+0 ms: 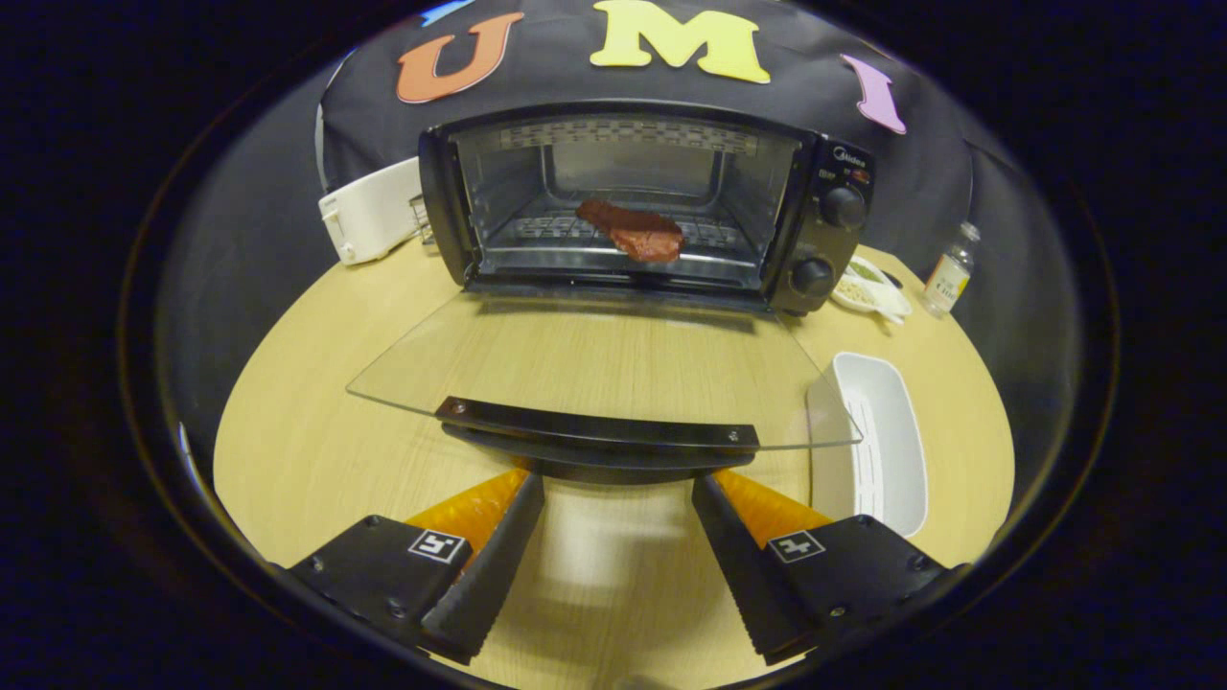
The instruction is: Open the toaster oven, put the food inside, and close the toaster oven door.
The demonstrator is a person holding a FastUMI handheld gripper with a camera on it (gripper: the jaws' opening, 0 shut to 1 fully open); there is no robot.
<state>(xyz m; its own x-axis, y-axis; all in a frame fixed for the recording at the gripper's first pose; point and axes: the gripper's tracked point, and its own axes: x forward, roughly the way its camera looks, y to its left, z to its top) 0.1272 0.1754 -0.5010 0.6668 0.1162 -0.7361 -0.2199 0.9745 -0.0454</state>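
The black toaster oven (642,206) stands open on the round wooden bench (316,422), a reddish-brown slab of meat (640,231) on its wire rack; its glass door (594,369) lies flat, handle just ahead of the gripper (618,498), whose fingers are spread wide, holding nothing; the white oblong tray (877,436) beside it sits empty; a small labelled bottle (949,273) beyond, print unreadable.

A round pale wood-grain table (307,422) stands before the booth's black cloth wall (383,134), dimly lit around.
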